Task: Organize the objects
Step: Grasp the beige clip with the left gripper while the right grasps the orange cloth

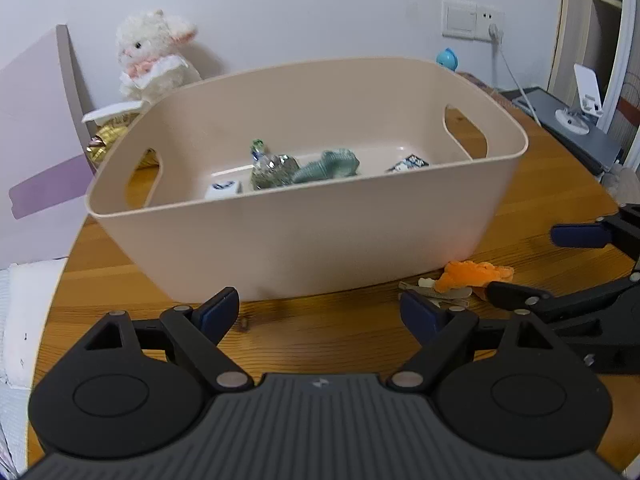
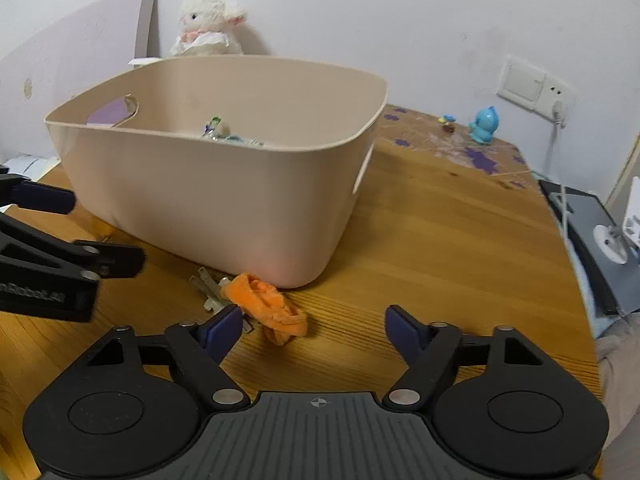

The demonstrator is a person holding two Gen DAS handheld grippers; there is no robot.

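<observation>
Two hand-held grippers: left (image 1: 320, 312) and right (image 2: 314, 328), both spread, empty.
Orange toy (image 2: 266, 308): on table, against bin (image 2: 208, 200) front corner.
Long axis: slanting away from bin.
Nearer: right.

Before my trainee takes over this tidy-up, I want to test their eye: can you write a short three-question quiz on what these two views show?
1. True or false: the orange plush toy already lies inside the beige bin.
2. Which gripper is nearer the orange plush toy? A) left gripper B) right gripper
3. Fill in: the green dinosaur toy lies ____ the bin.

Key: 1. False, it lies on the wooden table by the bin's near corner. 2. B. 3. Inside.
</observation>
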